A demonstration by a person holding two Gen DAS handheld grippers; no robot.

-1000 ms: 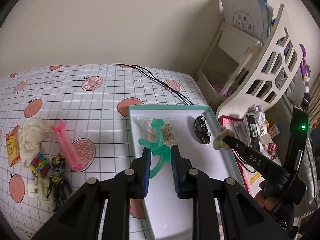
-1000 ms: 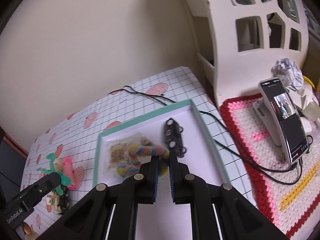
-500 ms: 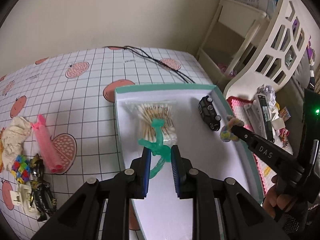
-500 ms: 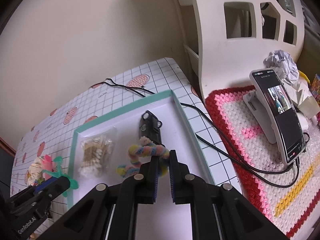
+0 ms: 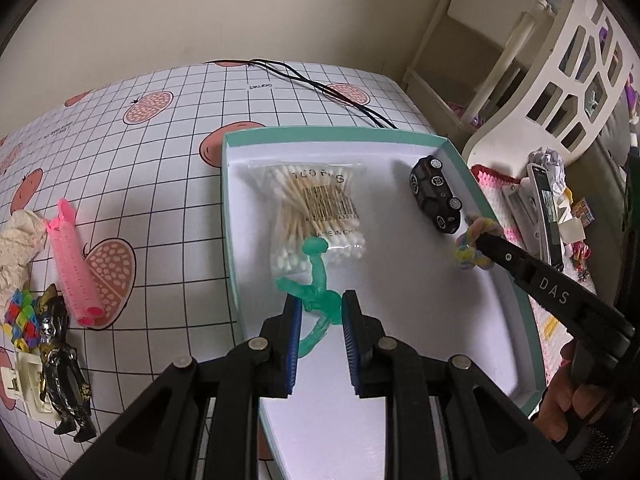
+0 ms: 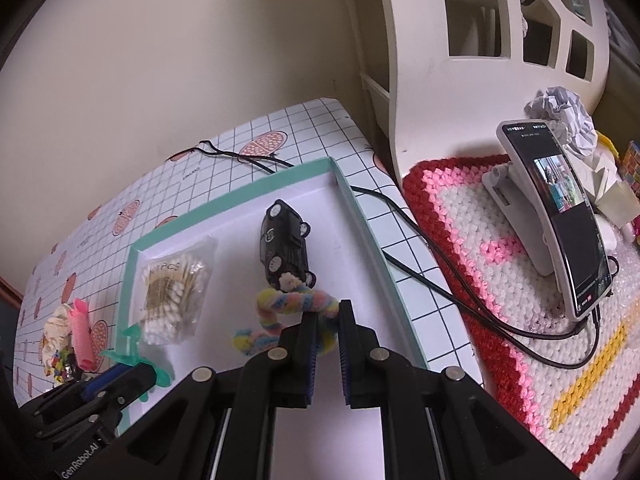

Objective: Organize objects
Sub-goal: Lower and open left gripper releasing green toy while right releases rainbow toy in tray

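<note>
A white tray with a teal rim (image 5: 460, 152) (image 6: 360, 216) holds a bag of cotton swabs (image 5: 316, 204) (image 6: 172, 284) and a black toy car (image 5: 434, 194) (image 6: 284, 240). My left gripper (image 5: 319, 304) is shut on a green rubbery figure (image 5: 316, 280) and holds it over the tray, near the swabs. My right gripper (image 6: 328, 312) is shut on a rainbow fuzzy twist (image 6: 288, 304) and holds it over the tray beside the car; the twist also shows in the left wrist view (image 5: 474, 246).
Left of the tray on the checked tablecloth lie a pink roller (image 5: 74, 264), a cream cloth (image 5: 16, 244), a colourful cube (image 5: 18, 316) and a black figure (image 5: 60, 364). Black cables (image 6: 420, 276) run right. A phone on a stand (image 6: 560, 216) sits on a crochet mat.
Both grippers have moved lower and further over the tray with their objects still held. The green figure now hangs at the near edge of the swab bag.
</note>
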